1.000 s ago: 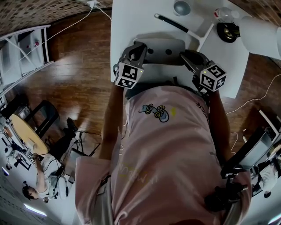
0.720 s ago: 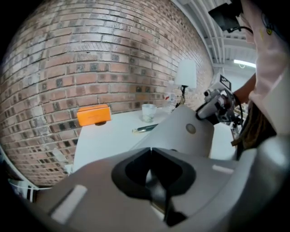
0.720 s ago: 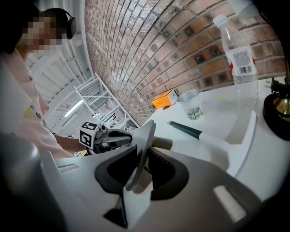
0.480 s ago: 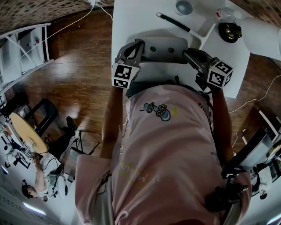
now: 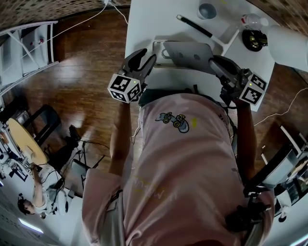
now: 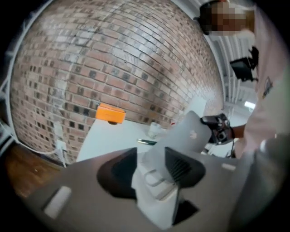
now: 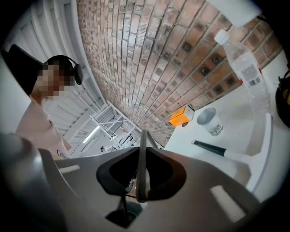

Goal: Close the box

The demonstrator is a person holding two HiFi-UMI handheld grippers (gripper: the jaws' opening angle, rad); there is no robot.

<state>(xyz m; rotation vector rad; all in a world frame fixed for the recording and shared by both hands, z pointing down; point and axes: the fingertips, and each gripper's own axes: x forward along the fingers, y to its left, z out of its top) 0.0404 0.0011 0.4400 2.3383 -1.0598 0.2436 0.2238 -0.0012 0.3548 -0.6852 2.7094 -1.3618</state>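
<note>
A grey box lies on the white table, its flat lid raised over a lighter base. My right gripper is at the lid's right edge. In the right gripper view the thin lid edge stands upright, pinched between the jaws of the right gripper. My left gripper is at the box's left end, its jaws opening. In the left gripper view the box's pale corner sits between the spread jaws of the left gripper, and the tilted lid rises behind.
Behind the box lie a dark-handled tool, a cup, a clear bottle and a black object. An orange block sits by the brick wall. The table's near edge runs just under both grippers.
The left gripper let go and drew back to the left, its jaws now apart. The right gripper shifted right with the lid, which now stands tilted off the base.
</note>
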